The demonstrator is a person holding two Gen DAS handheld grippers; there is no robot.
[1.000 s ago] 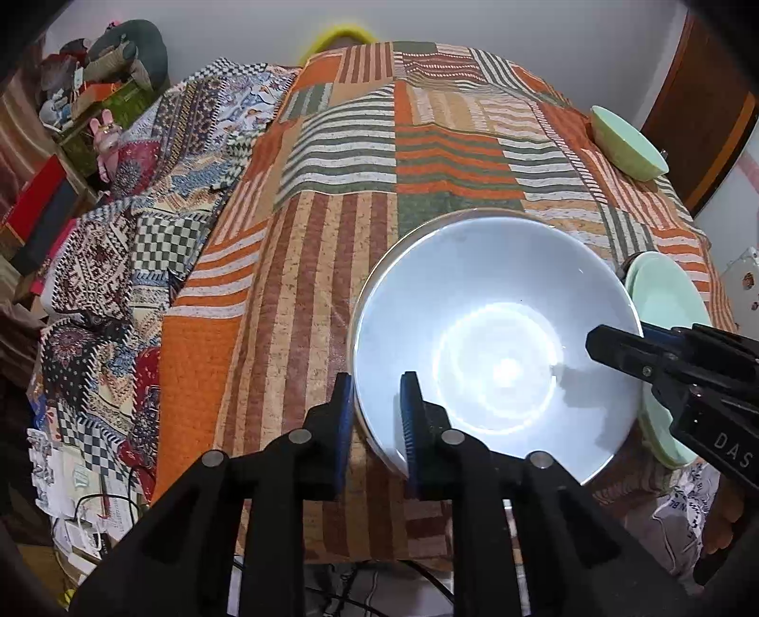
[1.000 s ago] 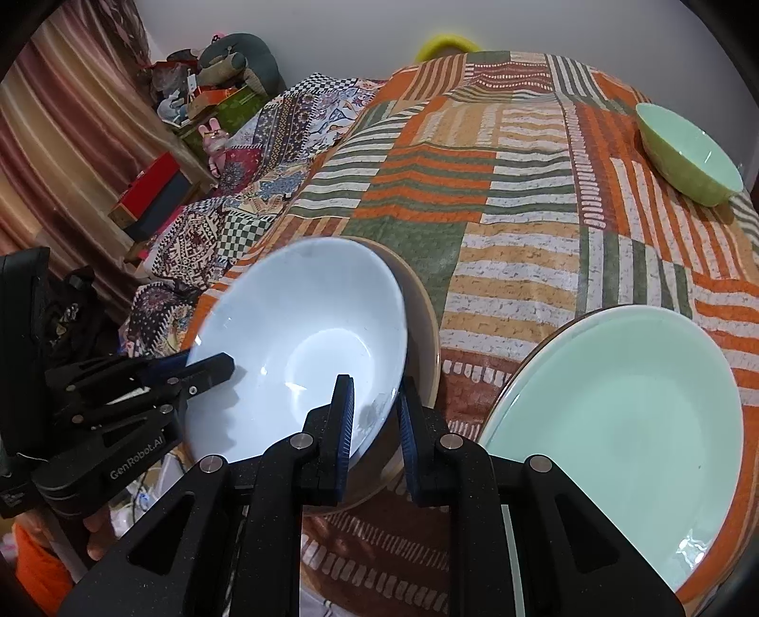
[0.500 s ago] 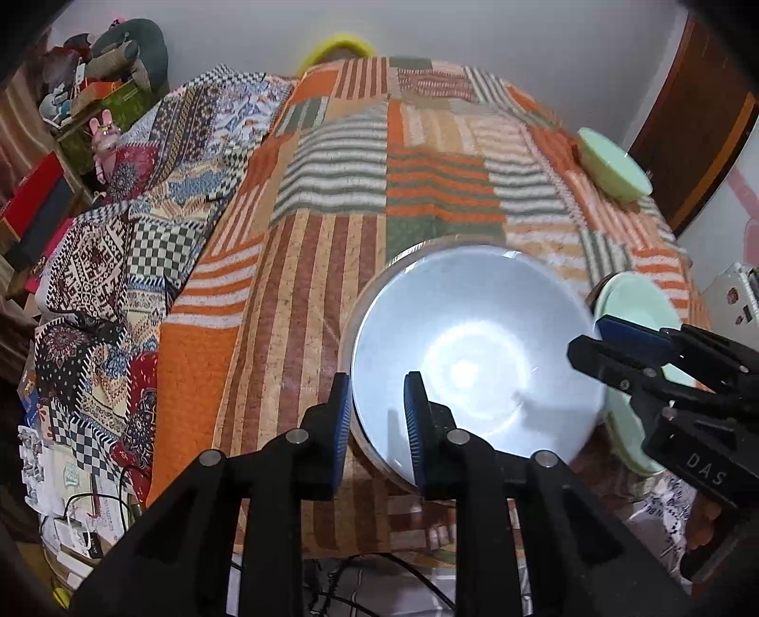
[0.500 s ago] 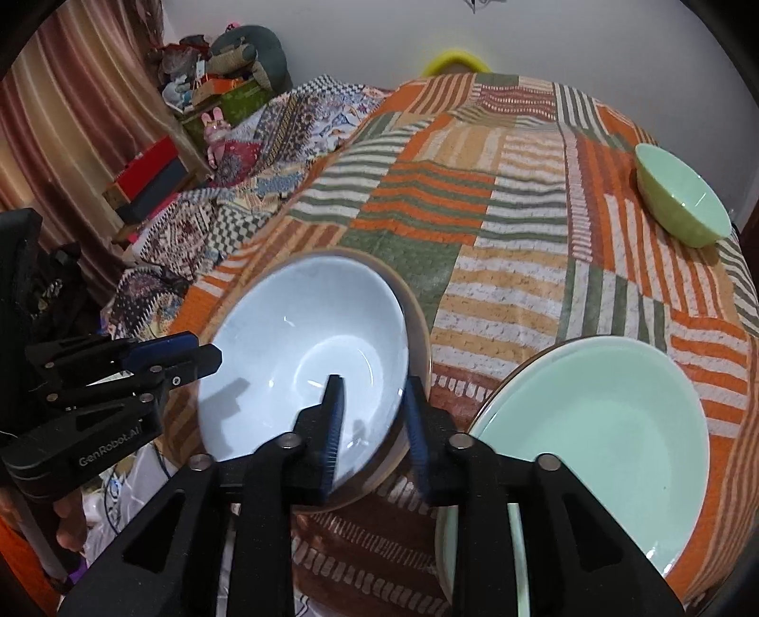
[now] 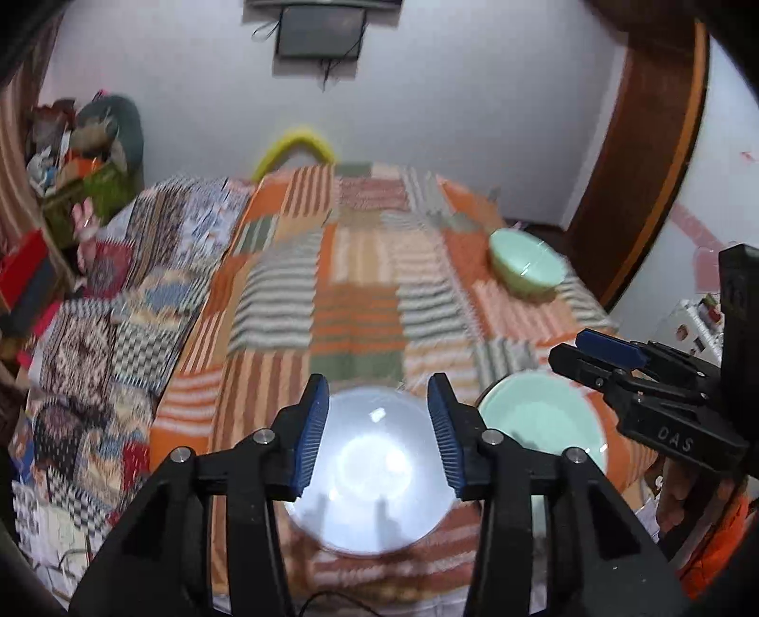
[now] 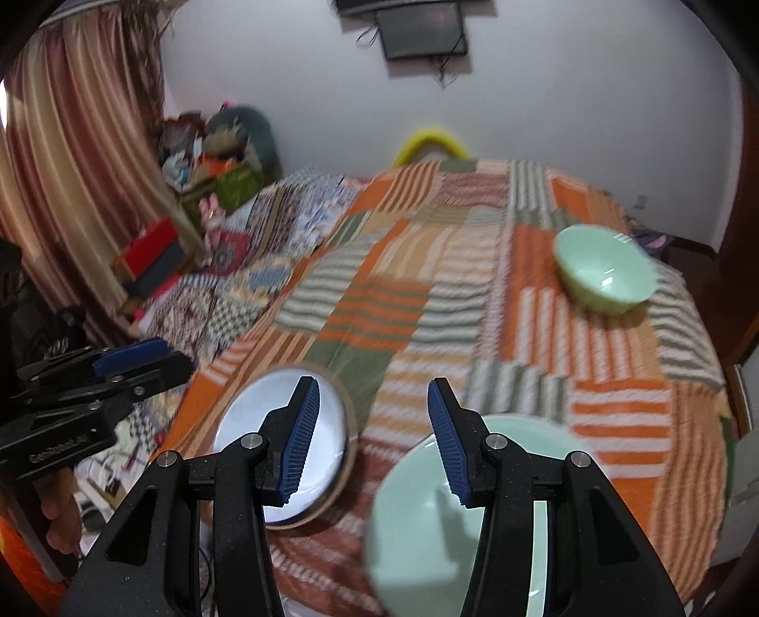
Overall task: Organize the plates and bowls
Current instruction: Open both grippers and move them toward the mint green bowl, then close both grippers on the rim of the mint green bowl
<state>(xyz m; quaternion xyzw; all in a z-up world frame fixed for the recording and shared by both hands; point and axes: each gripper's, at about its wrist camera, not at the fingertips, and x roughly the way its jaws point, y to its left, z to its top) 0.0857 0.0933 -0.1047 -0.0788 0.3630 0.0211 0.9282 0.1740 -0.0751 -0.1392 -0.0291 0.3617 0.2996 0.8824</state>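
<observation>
— While both claws hang over the quilt [image 5: 360,303], where is the white bowl [image 5: 374,474]?

— At the quilt's near edge, below the left claw [image 5: 378,429] and framed between its wide-spread fingers, untouched. It seems to sit in a tan-rimmed dish.

— And the right claw [image 6: 372,434]?

— Also wide, gripping nothing. The green plate [image 6: 427,536] lies under its right finger, just beside the white bowl. A green bowl [image 6: 605,275] rests at the quilt's far right.

A white wall [image 6: 569,95] carries a dark screen [image 6: 422,28]; striped curtains [image 6: 71,166] hang left, beside a patchwork-covered bed [image 6: 474,308].
</observation>
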